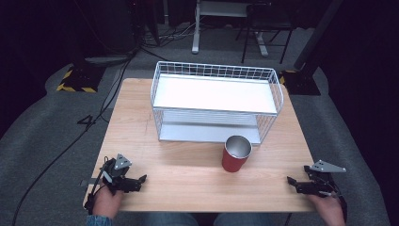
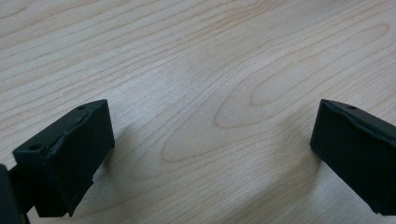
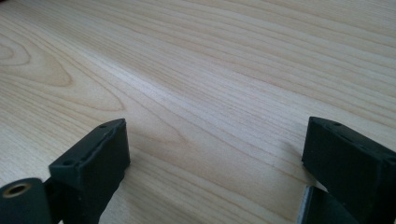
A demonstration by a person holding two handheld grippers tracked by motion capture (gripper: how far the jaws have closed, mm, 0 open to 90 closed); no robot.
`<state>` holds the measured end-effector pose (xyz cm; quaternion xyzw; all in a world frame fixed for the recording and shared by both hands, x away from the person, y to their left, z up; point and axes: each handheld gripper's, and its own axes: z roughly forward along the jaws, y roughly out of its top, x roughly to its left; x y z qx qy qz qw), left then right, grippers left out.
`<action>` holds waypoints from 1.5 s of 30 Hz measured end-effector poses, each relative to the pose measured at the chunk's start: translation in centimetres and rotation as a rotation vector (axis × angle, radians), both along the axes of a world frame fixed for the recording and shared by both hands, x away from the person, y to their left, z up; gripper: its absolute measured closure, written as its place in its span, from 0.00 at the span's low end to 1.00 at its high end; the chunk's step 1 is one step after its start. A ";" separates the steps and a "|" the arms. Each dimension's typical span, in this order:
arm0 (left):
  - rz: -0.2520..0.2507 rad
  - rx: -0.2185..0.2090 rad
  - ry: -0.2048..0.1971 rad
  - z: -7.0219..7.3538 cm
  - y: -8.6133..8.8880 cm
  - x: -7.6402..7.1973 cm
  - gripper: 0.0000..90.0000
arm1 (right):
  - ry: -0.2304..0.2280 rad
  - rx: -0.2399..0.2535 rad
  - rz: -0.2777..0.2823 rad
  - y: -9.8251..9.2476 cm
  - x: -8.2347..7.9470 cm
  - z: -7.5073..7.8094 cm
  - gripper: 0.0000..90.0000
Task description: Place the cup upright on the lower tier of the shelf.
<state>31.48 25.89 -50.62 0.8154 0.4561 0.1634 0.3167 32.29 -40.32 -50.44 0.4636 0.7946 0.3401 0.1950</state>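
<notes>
Left gripper (image 1: 141, 179): its jaws are standing wide apart with nothing between them, as the left gripper view (image 2: 212, 154) shows bare wood in the gap.
Right gripper (image 1: 291, 181): its jaws are gaping wide over the bare table (image 3: 215, 93), gripping nothing.
Red cup (image 1: 235, 153): it is standing upright, open mouth up, long axis vertical, on the table (image 1: 188, 179) just in front of the wire basket (image 1: 216, 101), between the two grippers and well apart from both.
Left hand (image 1: 107, 202): it is resting at the near left corner, pointing its gripper inward, toward the right.
Right hand (image 1: 327, 207): it is resting at the near right corner, pointing its gripper inward, toward the left.
</notes>
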 end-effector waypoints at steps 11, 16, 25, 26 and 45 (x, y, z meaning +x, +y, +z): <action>0.001 0.000 0.001 0.0 0.0 0.0 0.00 | -0.065 0.025 0.004 0.2 -0.6 1.2 0.13; 0.001 0.000 0.001 0.0 0.0 0.0 0.00 | -0.096 0.048 0.012 1.1 -1.2 2.2 0.12; 0.005 -0.002 0.001 0.0 0.0 0.0 0.00 | -0.170 0.089 0.002 2.7 -2.4 4.1 0.07; 0.006 -0.001 0.002 0.0 0.0 0.0 0.00 | -0.172 0.097 -0.003 2.8 -2.5 4.2 0.07; 0.007 -0.002 0.002 0.0 0.0 0.0 0.00 | -0.192 0.156 0.016 7.0 -3.3 5.3 0.00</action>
